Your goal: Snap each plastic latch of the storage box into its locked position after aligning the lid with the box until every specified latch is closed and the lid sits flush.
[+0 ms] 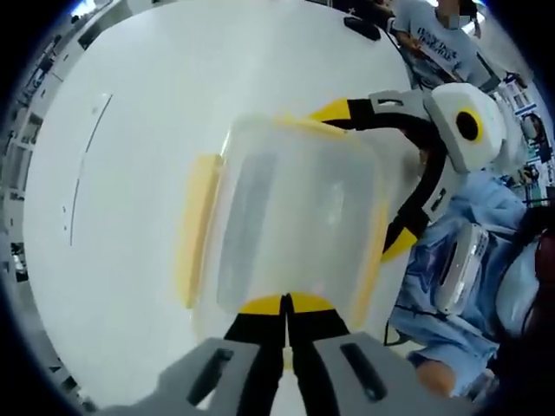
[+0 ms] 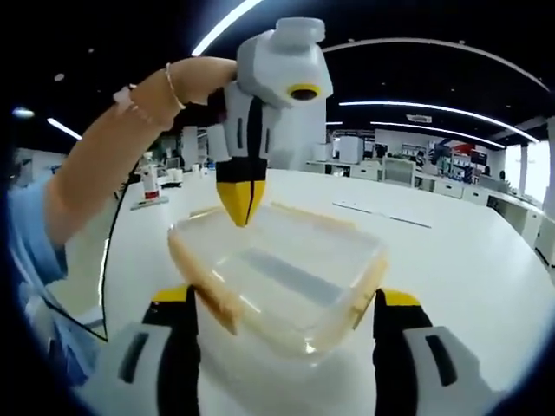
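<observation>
The clear plastic storage box (image 1: 295, 225) stands on the white table with its lid (image 2: 277, 269) on top. Yellow latches run along its edges: one on the left side (image 1: 195, 230), one on the right side (image 1: 375, 260). My left gripper (image 1: 284, 305) is shut, and its yellow tips rest on the box's near edge; from across the box it (image 2: 241, 208) points down onto the far rim. My right gripper (image 2: 286, 299) is open wide, one jaw on each side of the box's near end. It (image 1: 364, 179) reaches in from the right and straddles that end.
The white table (image 1: 130, 173) spreads wide to the left and behind the box. A person's blue sleeve (image 1: 468, 260) lies close on the right and a bare forearm (image 2: 113, 139) with bracelets holds the left gripper. Office desks (image 2: 434, 173) stand far behind.
</observation>
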`<state>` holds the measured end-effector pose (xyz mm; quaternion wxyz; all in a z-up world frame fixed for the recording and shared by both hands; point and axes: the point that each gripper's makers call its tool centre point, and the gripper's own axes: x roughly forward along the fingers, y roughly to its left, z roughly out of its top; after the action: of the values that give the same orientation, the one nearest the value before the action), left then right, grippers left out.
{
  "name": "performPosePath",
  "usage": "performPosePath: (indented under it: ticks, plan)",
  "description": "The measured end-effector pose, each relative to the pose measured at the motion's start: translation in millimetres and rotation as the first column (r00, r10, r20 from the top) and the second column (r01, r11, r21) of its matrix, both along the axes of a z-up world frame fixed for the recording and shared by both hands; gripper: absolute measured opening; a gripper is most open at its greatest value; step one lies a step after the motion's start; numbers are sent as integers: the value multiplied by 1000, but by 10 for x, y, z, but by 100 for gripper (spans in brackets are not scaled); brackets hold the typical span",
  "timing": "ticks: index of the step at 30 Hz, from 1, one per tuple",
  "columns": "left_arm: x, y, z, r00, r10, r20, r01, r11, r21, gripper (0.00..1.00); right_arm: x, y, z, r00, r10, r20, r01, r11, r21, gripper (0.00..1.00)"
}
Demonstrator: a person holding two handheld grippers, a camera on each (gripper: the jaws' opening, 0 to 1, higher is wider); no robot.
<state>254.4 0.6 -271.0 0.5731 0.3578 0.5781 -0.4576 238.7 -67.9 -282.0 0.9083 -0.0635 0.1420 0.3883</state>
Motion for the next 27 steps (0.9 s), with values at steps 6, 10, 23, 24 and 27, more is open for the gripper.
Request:
performPosePath:
  ticks: [6,10,23,24,27]
  plan:
    - [-14,0,-4,1000,7,0,-7,1000,9,0,-14,9,-12,1000,-9,-6,9,1000,-20,83]
    - [0,13,0,1000,19,-2,-19,1000,8,0,-3,23,0,1000,-10,-1,10,1000,-30,83]
    - [-5,21,4,999,36,-20,-37,999,-29,0,-387,-420,603,978,50,200,-81,985,151,14]
    - [-4,17,5,999,32,-17,-33,999,-32,0,-408,-426,689,968,57,245,-95,985,146,4]
    - [-16,9,7,1000,-2,9,2,999,-35,0,-412,-328,682,958,85,274,-113,990,87,0]
